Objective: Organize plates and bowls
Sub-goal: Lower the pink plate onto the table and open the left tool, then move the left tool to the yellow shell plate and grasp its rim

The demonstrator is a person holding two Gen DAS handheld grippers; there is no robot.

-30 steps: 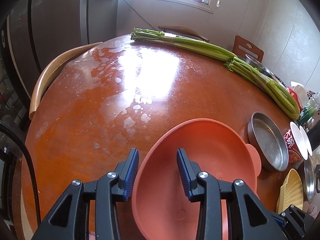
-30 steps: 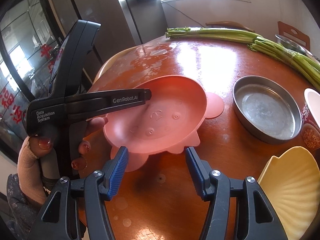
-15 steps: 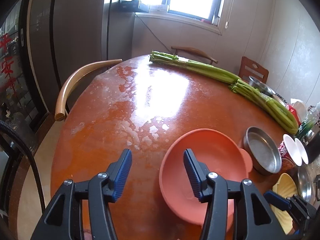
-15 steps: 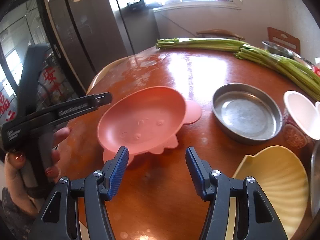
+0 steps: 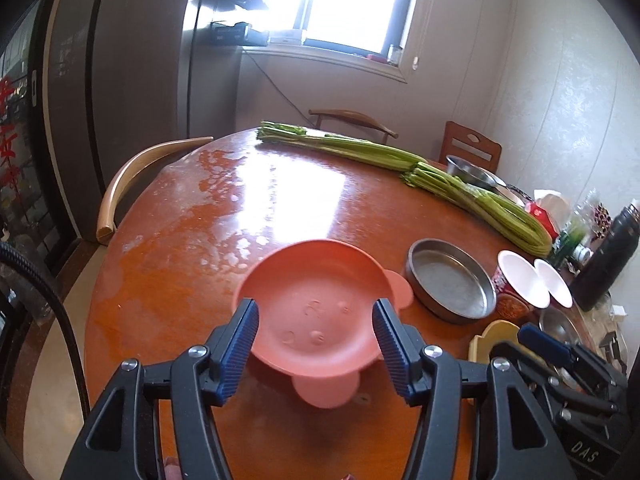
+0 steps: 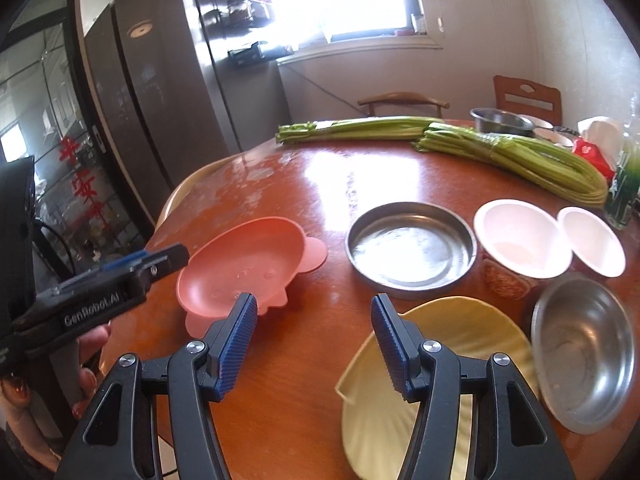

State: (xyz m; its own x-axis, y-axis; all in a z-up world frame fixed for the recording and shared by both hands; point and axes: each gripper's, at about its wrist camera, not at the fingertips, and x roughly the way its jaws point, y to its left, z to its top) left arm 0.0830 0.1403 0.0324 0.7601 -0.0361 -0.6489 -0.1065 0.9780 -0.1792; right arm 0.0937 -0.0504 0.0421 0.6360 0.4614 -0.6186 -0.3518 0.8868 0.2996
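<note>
Here the landmark is the pink plate point(image 6: 240, 264), which lies flat on the round, glossy reddish-brown table point(image 6: 360, 168), near its front-left edge. Left of the plate, beyond the table, stands a tall dark-fronted refrigerator point(image 6: 160, 92), and a curved wooden chair back point(image 5: 132, 176) hugs the table edge on that side. The table top behind the plate is streaked with pale, patchy marks and catches glare from the window point(image 5: 352, 0) on the far wall.

The left tool point(image 5: 316, 344) hangs just above the plate's near edge; its jaws are opening, its blue pads clear of the plate and nothing gripped. In the right wrist view it comes in from the left, held by a hand point(image 6: 86, 356).

Just right of the plate sits a round metal pan point(image 6: 412, 248). Far behind the plate, two bundles of green celery stalks point(image 6: 500, 148) stretch across the table. In front of the pan, to the plate's right, lies a pale yellow shell-shaped dish point(image 6: 472, 344); the right tool point(image 6: 312, 344) hovers over the bare table between it and the plate, jaws apart and empty. Further right stand two white-lined cups point(image 6: 520, 236), a steel bowl point(image 6: 588, 352) and a dark bottle point(image 5: 608, 256).
</note>
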